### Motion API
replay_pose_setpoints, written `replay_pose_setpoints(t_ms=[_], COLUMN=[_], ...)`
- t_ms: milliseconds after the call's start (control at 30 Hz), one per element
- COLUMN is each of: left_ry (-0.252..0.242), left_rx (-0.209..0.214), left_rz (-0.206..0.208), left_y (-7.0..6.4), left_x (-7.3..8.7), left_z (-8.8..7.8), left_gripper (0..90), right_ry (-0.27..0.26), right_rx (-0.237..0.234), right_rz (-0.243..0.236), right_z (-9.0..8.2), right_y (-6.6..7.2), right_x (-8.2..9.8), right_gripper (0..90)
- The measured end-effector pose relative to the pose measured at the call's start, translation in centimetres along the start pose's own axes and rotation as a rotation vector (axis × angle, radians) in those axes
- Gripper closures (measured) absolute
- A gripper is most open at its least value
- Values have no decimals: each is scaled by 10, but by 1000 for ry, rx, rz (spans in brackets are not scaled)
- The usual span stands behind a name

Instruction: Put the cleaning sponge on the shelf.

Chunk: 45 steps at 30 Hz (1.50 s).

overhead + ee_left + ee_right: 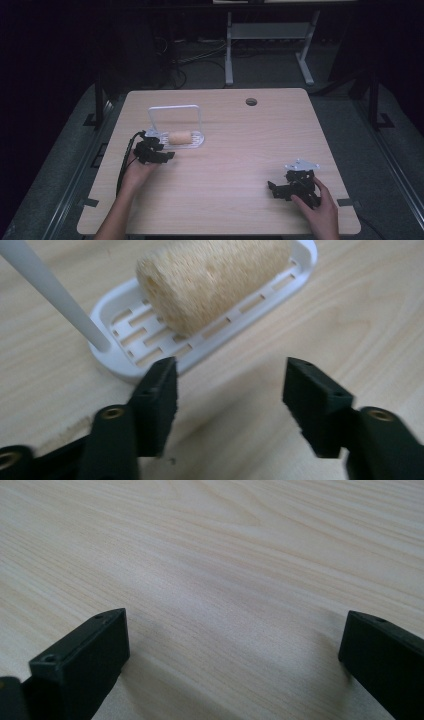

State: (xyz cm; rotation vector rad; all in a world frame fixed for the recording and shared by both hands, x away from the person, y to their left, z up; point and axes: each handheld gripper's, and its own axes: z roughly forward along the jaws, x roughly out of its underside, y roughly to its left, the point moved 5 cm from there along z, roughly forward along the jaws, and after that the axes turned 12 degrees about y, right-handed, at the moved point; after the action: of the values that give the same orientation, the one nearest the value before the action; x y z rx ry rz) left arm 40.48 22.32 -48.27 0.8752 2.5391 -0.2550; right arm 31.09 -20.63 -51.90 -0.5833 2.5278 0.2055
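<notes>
Lying on its side in a white tray (192, 142), a pale, rough sponge roll (179, 137) rests near the left part of the wooden surface (235, 150). The tray has slots in its floor and a tall white handle (174, 108) that loops over it. The left claw (159, 150) sits just in front of the tray, close to its near end. In the left gripper view its jaws stand apart with nothing between them, and the sponge roll (215, 280) lies just past their tips, not touched. The right claw (280, 189) rests low on the surface, well apart from the tray, on the right side. In the right gripper view its jaws are spread wide over bare wood and hold nothing.
</notes>
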Motion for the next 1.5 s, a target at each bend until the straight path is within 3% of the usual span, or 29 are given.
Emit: replay_pose_setpoints(t_ms=[200, 500, 767, 967, 1500], left_ry=[-1, -18, -51, -50, -34], left_rx=[-3, -12, 15, 2, -11], left_rz=[7, 42, 52, 73, 78], left_y=[-8, -22, -35, -43, -47], left_x=[10, 26, 43, 56, 87], left_z=[-5, -15, -22, -24, -21], left_gripper=[237, 175, 157, 144, 137], right_ry=[0, 0, 0, 0, -1], right_rx=[0, 0, 0, 0, -2], right_rz=[0, 0, 0, -1, 0], right_z=[0, 0, 0, 0, 0], right_y=[0, 0, 0, 0, 0], right_x=[0, 0, 0, 0, 0], right_gripper=[0, 0, 0, 0, 0])
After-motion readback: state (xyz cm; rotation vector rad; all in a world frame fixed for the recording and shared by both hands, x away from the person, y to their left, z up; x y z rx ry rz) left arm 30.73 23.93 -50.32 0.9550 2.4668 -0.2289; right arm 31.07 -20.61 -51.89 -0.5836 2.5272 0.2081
